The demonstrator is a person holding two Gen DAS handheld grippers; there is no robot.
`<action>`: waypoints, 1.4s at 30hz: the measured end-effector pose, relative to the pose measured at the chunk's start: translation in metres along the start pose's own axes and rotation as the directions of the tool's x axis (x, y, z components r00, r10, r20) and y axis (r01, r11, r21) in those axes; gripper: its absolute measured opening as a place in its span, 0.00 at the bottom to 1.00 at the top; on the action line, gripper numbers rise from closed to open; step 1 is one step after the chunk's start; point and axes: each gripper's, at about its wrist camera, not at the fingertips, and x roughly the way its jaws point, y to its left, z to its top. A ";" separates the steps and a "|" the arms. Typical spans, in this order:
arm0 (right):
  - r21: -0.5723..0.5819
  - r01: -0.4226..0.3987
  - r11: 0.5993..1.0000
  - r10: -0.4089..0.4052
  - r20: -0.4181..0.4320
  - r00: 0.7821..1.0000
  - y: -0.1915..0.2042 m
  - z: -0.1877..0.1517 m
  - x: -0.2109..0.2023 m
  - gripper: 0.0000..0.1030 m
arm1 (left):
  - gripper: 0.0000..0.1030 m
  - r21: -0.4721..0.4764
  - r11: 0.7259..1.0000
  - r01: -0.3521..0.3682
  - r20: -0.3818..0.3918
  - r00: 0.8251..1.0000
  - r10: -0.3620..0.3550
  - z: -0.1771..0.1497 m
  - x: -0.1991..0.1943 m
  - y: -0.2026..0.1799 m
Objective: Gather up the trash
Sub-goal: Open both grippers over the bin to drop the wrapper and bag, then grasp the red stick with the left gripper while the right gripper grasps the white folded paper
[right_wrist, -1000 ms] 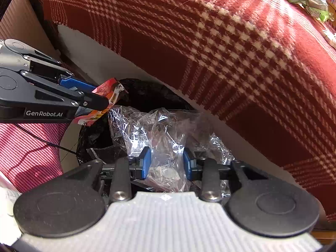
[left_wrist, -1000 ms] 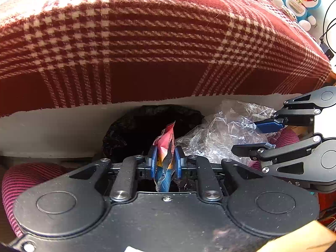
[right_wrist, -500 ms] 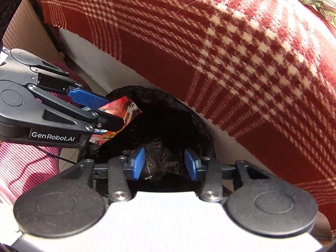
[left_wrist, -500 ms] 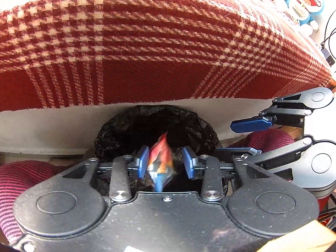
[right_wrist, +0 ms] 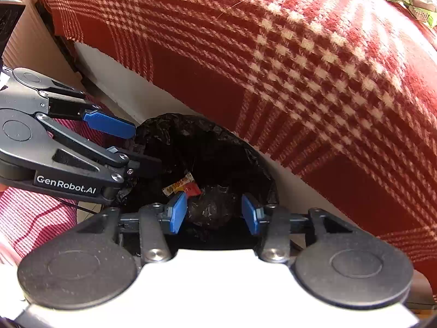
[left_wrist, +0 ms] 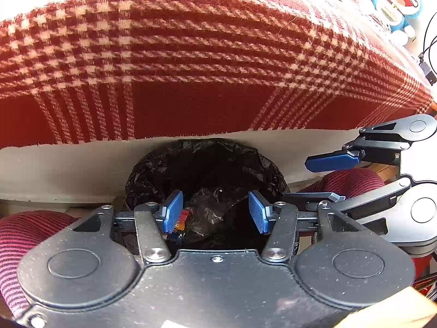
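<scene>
A red-and-cream plaid woollen blanket [left_wrist: 207, 54] fills the upper part of both my views, draped over a white-sided surface [left_wrist: 68, 169]. Below its hem sits a round bin lined with a crinkled black plastic bag [left_wrist: 207, 164], close against that white side.

Striped red-and-pink fabric, a person's clothing [left_wrist: 16, 235], shows on either side of the bin.

My left gripper [left_wrist: 215, 213] hangs over the bin mouth; its jaws have just been opening and stand apart, nothing between the blue pads. My right gripper [right_wrist: 214, 214] is alongside, jaws likewise parted and empty, having just been opening.

Down in the bin lie a crumpled clear plastic wrapper [right_wrist: 215, 205] and, touching it, a small red-and-yellow snack packet [right_wrist: 183, 187].
</scene>
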 end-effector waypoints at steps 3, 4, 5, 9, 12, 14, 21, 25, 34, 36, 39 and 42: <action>0.008 0.002 1.000 -0.002 0.008 1.000 -0.001 -0.001 -0.006 0.60 | 0.53 0.000 1.000 0.000 0.006 1.000 0.000 0.001 -0.006 0.000; 0.011 0.003 1.000 -0.003 0.014 1.000 -0.001 -0.001 -0.009 0.61 | 0.53 -0.002 1.000 0.001 0.012 1.000 -0.001 0.002 -0.009 0.000; 0.014 0.004 1.000 -0.005 0.026 1.000 -0.002 -0.002 -0.015 0.61 | 0.54 -0.002 1.000 0.003 0.022 1.000 -0.003 0.003 -0.013 -0.001; 0.026 0.007 1.000 -0.009 0.084 0.996 -0.007 -0.003 -0.040 0.62 | 0.62 0.021 1.000 0.012 0.082 0.997 -0.014 0.008 -0.036 -0.006; 0.038 0.000 0.999 -0.005 0.139 0.990 -0.011 -0.002 -0.064 0.64 | 0.68 0.054 0.998 0.019 0.150 0.988 -0.027 0.015 -0.061 -0.012; 0.047 -0.004 0.999 -0.005 0.187 0.982 -0.015 -0.001 -0.084 0.66 | 0.73 0.073 0.997 0.018 0.197 0.980 -0.032 0.019 -0.076 -0.016; 0.104 0.064 0.993 -0.097 0.350 0.932 -0.036 0.012 -0.134 0.69 | 0.78 0.102 0.995 -0.012 0.379 0.925 -0.028 0.049 -0.122 -0.026; 0.178 0.129 0.976 -0.191 0.393 0.900 -0.061 0.018 -0.144 0.71 | 0.78 0.079 0.995 -0.057 0.434 0.901 0.017 0.074 -0.130 -0.023; 0.347 0.247 0.905 -0.380 0.395 0.836 -0.127 0.032 -0.147 0.71 | 0.61 -0.007 0.995 -0.099 0.457 0.885 0.091 0.124 -0.106 0.002; 0.372 0.262 0.890 -0.404 0.382 0.831 -0.140 0.035 -0.143 0.71 | 0.45 -0.019 0.995 -0.102 0.431 0.897 0.100 0.133 -0.097 0.006; 0.390 0.292 0.873 -0.437 0.360 0.824 -0.158 0.042 -0.133 0.71 | 0.44 -0.025 0.994 -0.103 0.419 0.902 0.104 0.143 -0.088 0.010; 0.393 0.311 0.865 -0.454 0.349 0.820 -0.171 0.050 -0.125 0.71 | 0.44 -0.014 0.993 -0.114 0.418 0.902 0.109 0.151 -0.077 0.011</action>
